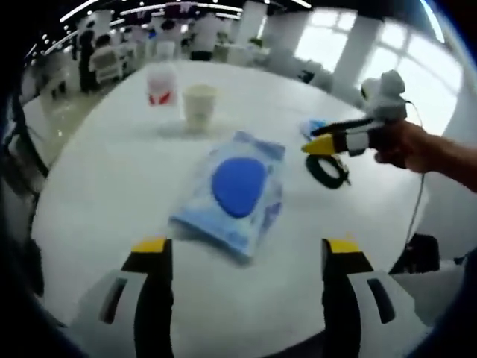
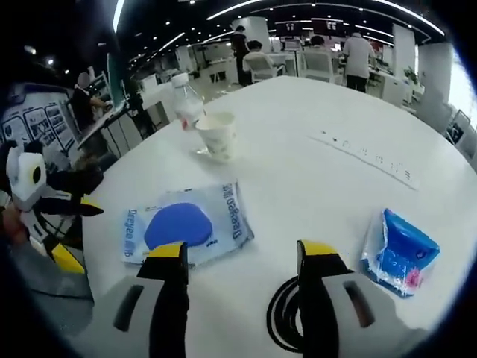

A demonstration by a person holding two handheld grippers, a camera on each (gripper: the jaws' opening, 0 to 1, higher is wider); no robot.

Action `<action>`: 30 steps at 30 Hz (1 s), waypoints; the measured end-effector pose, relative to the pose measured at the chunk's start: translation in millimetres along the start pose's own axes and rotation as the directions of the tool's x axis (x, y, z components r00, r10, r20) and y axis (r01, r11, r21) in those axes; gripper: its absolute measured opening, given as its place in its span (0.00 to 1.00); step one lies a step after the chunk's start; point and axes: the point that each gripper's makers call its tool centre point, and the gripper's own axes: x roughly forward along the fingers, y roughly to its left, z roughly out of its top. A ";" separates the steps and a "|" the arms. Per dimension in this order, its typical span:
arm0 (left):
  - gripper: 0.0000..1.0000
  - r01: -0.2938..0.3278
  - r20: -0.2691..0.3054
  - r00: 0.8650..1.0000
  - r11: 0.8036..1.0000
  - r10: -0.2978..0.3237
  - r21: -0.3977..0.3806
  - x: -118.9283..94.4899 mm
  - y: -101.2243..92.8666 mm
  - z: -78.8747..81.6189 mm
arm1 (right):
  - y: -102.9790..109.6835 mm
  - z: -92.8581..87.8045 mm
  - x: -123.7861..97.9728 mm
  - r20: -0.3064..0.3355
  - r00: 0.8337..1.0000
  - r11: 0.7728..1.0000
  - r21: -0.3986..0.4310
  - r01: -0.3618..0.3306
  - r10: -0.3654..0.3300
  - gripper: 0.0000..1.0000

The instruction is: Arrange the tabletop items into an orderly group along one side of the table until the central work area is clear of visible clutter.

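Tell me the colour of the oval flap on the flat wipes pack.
Deep blue, on a pale blue and white wipes pack; the left gripper view shows it best.

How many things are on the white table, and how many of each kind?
Wipes pack: 1
Paper cup: 1
Plastic bottle: 1
Black tape roll: 1
Small blue packet: 1
Total: 5 things on the table

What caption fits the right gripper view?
Open right gripper hovers over a black coil, with wipes pack, paper cup and blue packet on white table.
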 end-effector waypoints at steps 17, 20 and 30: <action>0.61 -0.023 0.015 1.000 0.988 0.026 -0.154 28.5 1.6 -7.5 | -0.6 -8.5 54.8 -0.097 0.995 0.994 -0.102 -0.037 0.027 0.49; 0.56 -0.037 0.011 0.999 0.986 0.039 -0.164 34.0 5.0 -6.7 | -11.4 -5.2 61.5 -0.082 0.997 0.997 -0.074 -0.022 0.016 0.46; 0.48 -0.059 -0.005 0.998 0.968 0.060 -0.242 45.2 8.6 -11.9 | -27.1 -9.6 80.2 -0.085 0.996 0.999 -0.026 -0.036 0.034 0.33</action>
